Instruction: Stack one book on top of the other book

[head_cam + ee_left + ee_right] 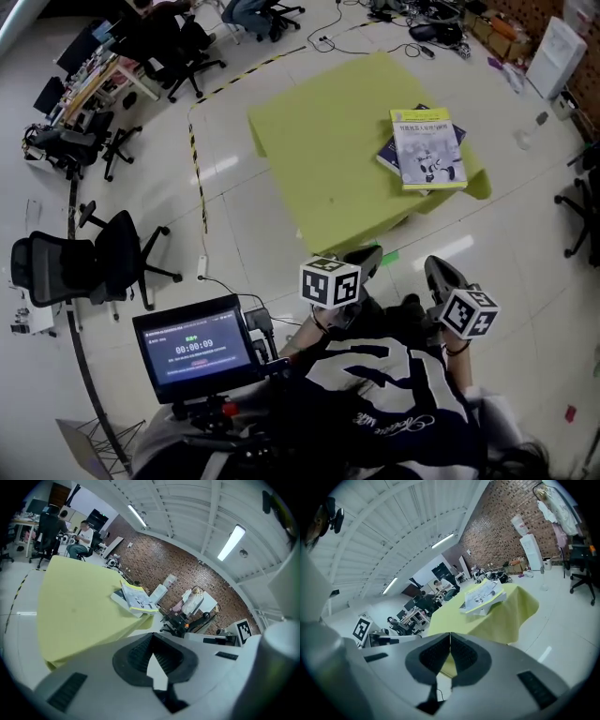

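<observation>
Two books lie stacked at the right corner of the yellow-green table [323, 141]. A yellow-and-white book [427, 148] rests on top of a dark blue book [387, 151], which sticks out at its left edge. Both grippers hang close to my body, off the table's near edge and well short of the books. My left gripper [364, 259] is shut and empty, as is my right gripper [442, 276]. In the left gripper view the jaws [152, 635] meet, with the stack [137, 597] far ahead. In the right gripper view the shut jaws [450, 634] face the stack [484, 594].
A monitor [195, 347] showing a timer sits at my lower left. Black office chairs [89, 258] stand on the floor to the left. Yellow-black tape [197, 164] runs along the floor. Cables and boxes lie beyond the table; a white unit [557, 54] stands at top right.
</observation>
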### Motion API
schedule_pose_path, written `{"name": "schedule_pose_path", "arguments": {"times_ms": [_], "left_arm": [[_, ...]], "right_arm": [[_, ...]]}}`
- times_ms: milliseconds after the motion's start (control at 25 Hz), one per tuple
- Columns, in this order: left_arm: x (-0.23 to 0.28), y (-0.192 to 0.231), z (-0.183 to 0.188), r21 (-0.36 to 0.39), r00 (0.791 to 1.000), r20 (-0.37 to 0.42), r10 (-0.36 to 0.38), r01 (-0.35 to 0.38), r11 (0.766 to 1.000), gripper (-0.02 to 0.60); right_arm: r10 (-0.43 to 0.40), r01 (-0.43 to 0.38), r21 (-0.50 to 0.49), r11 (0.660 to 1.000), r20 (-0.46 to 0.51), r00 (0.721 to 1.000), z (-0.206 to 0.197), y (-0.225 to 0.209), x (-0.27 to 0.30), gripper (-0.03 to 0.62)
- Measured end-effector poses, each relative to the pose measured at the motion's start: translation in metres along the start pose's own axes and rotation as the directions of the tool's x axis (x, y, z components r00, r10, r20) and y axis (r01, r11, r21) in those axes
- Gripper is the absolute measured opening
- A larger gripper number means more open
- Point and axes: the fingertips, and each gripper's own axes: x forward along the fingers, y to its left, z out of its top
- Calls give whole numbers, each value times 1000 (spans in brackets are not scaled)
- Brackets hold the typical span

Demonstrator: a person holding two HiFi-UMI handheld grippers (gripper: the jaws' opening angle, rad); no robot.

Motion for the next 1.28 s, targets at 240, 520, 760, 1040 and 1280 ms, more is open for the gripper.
{"name": "schedule_pose_path", "arguments": {"times_ms": [240, 520, 760, 1040, 1280], "left_arm": [[-22, -23, -22, 17, 999, 34, 4, -5, 1000, 5], [-19, -66, -46, -38, 997, 70, 24, -21, 999, 5], [-12, -121, -83, -15, 994, 98, 44, -43, 999, 5], [-22, -155, -131, -23, 992, 87, 95, -93, 995, 5], [-37, -168, -162, -51, 981, 124, 150, -144, 988, 5]], "right_arm": [[27, -27, -7, 1000, 20, 999, -10, 15, -24, -2], [88, -88, -21, 996, -6, 996, -25, 19, -69, -2], [93, -94, -30, 995, -39, 995, -48, -2, -124, -2], [159, -162, -32, 986, -91, 983, -76, -6, -158, -2], [244, -263, -83, 961, -189, 951, -114, 10, -172, -2]]}}
